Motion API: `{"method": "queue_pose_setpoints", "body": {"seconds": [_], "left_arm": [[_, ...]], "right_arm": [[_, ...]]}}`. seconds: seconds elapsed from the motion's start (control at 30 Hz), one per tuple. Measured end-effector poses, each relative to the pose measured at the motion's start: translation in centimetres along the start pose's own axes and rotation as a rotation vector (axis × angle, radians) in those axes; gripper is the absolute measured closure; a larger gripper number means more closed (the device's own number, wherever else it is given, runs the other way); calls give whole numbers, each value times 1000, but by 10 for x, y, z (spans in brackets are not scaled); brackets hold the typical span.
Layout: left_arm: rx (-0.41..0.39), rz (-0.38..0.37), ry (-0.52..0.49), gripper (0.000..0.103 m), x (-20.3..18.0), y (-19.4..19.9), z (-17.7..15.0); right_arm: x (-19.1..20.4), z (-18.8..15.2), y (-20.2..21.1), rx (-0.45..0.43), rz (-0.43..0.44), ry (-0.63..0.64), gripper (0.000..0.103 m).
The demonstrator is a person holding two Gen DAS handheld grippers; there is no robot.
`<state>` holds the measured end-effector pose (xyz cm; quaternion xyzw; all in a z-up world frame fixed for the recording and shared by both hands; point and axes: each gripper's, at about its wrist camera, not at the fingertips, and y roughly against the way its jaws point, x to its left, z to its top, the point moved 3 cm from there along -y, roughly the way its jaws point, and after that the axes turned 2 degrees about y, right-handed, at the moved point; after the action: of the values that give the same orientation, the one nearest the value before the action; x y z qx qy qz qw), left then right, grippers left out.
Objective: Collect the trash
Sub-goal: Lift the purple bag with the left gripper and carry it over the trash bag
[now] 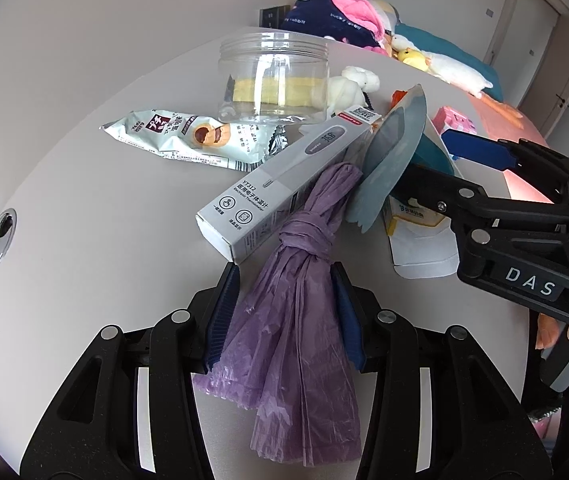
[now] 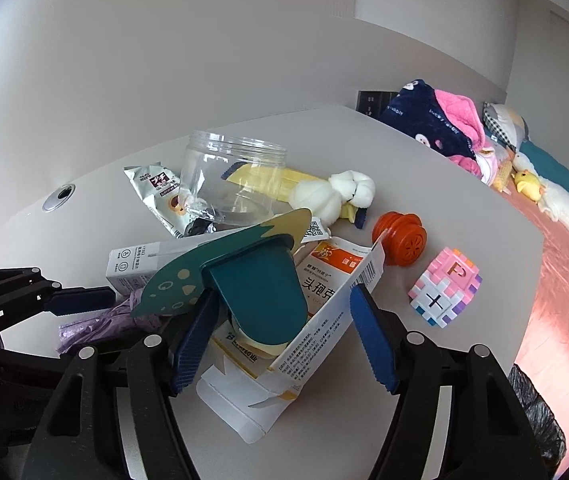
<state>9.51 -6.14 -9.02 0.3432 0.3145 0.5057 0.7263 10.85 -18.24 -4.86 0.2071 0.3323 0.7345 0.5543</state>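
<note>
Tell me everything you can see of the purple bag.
The purple bag is thin, crinkled, translucent plastic, bunched up and tied in a knot partway along. It lies on the white table, its far end against the grey box. The left gripper has it between its blue pads, which press its sides.

boxes (image 2: pixel 324 304): 2 | jar (image 1: pixel 274 80): 1 | wrapper (image 1: pixel 180 140): 1 | bag (image 1: pixel 296 300): 1

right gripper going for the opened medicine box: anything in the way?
Yes. A teal dinosaur-shaped card lies on the opened medicine box and sits between the right gripper fingers, against the left pad, so closing would catch it too.
</note>
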Motion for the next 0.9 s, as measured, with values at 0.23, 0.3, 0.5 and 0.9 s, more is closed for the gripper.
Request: {"method": "queue_pose_setpoints", "body": {"seconds": [0.23,0.3,0.5,0.9], "left_arm": [[1,3,-1,57,0,1,0],[1,3,-2,57,0,1,-1],[9,-9,6,57,1,0,1],[-8,-9,10,58,10,7,8]], "right_arm": [[-8,1,4,-2,21,-28,70],[-9,2,6,-7,31,-39,73],[-3,11,6,-17,7,8,50],[12,33,-20,15,11,157,48]]}}
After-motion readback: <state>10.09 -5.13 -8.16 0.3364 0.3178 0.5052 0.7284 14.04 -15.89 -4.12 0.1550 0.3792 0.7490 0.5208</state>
